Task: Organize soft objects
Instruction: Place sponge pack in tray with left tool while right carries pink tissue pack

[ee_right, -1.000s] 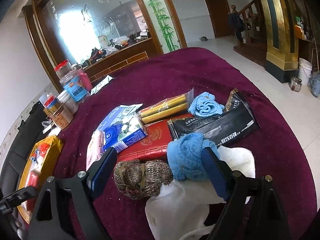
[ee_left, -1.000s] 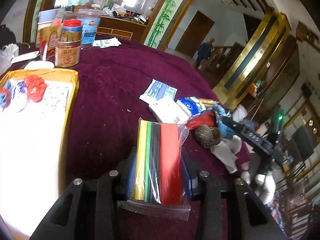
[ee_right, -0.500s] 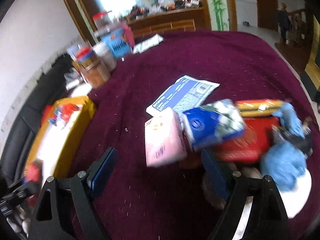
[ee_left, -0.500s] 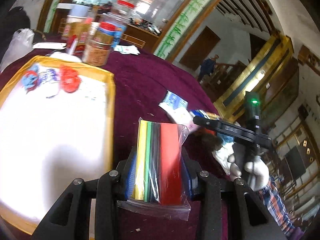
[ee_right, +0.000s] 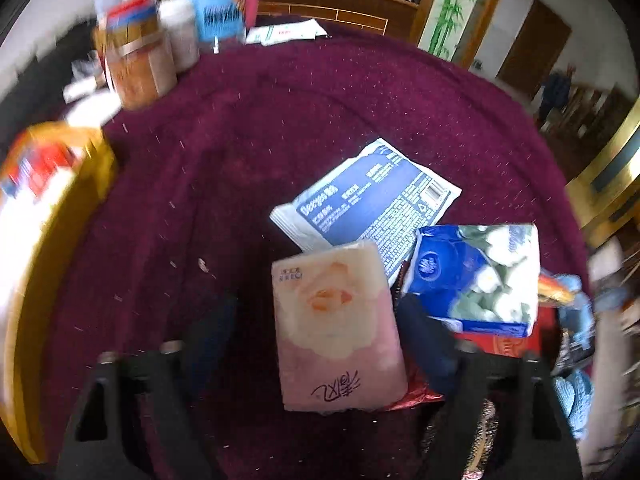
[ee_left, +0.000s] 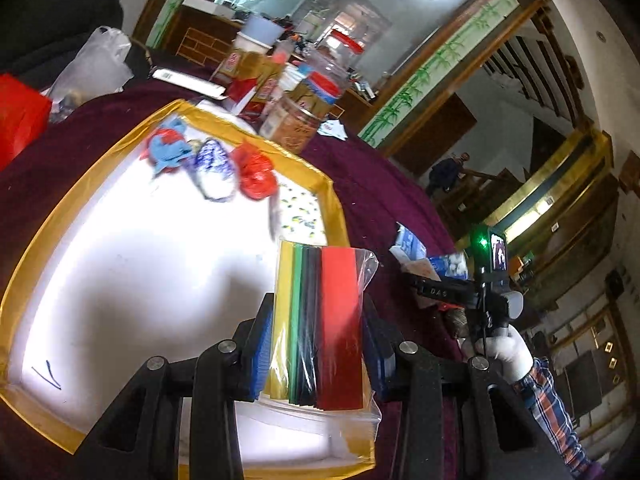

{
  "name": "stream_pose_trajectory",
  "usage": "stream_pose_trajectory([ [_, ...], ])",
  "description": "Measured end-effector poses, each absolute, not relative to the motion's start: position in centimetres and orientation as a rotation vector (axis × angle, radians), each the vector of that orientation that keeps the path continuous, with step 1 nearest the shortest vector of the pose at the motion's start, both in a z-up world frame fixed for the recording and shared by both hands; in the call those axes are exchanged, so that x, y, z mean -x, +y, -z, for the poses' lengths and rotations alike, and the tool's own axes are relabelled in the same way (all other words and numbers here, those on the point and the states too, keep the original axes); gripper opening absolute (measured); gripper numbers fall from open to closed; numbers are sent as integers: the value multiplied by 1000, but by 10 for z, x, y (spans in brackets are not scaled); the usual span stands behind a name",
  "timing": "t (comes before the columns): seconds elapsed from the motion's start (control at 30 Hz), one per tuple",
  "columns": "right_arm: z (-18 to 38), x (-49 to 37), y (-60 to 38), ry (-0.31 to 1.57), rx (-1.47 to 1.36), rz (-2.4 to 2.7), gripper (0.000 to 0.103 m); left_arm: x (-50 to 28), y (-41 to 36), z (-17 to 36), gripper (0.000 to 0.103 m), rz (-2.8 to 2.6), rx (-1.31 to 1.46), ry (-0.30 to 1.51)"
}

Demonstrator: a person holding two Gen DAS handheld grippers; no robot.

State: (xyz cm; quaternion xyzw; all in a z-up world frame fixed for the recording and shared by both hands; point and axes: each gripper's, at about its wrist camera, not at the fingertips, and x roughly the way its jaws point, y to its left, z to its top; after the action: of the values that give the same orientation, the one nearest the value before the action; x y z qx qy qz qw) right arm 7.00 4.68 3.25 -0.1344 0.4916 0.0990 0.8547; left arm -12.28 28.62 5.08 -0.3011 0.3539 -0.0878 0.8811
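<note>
My left gripper (ee_left: pixel 318 344) is shut on a clear bag of coloured foam sheets (ee_left: pixel 320 320), yellow, green, black and red, held above the white tray with a gold rim (ee_left: pixel 334 208). Several small soft items (ee_left: pixel 212 164) lie at the tray's far end. My right gripper (ee_right: pixel 320 344) is open, its jaws either side of a pink tissue pack (ee_right: pixel 336 332) on the maroon tablecloth. It also shows in the left wrist view (ee_left: pixel 464 292), at the right. A blue tissue pack (ee_right: pixel 472 276), a blue-and-white wipes packet (ee_right: pixel 372 200) and blue cloths (ee_right: pixel 576 392) lie close by.
Jars and bottles (ee_right: pixel 136 64) stand at the table's far left, also in the left wrist view (ee_left: pixel 296 116). The tray's gold edge (ee_right: pixel 48 216) is at the left of the right wrist view. A red packet (ee_right: pixel 508 344) and a knitted item (ee_right: pixel 476 448) lie under the pile.
My left gripper has carried the foam-sheet bag leftward from above the tablecloth to above the tray. My right gripper has swung left from the knitted item and cloths to the pink tissue pack.
</note>
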Motion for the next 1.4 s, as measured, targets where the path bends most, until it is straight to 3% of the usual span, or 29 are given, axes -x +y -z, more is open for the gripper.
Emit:
stream_pose_trajectory([
  [0.2, -36, -64, 42, 1030, 253, -209, 48, 126, 295, -48, 41, 175, 631, 741],
  [0.4, -78, -44, 30, 950, 122, -281, 48, 116, 298, -58, 41, 177, 606, 752],
  [0.67, -115, -4, 102, 970, 41, -606, 49, 117, 316, -57, 41, 134, 637, 739],
  [1.07, -60, 14, 241, 1202, 174, -790, 49, 103, 341, -58, 41, 96, 609, 765],
  [1.4, -48, -19, 259, 1152, 267, -628, 50, 72, 340, -58, 41, 125, 567, 816],
])
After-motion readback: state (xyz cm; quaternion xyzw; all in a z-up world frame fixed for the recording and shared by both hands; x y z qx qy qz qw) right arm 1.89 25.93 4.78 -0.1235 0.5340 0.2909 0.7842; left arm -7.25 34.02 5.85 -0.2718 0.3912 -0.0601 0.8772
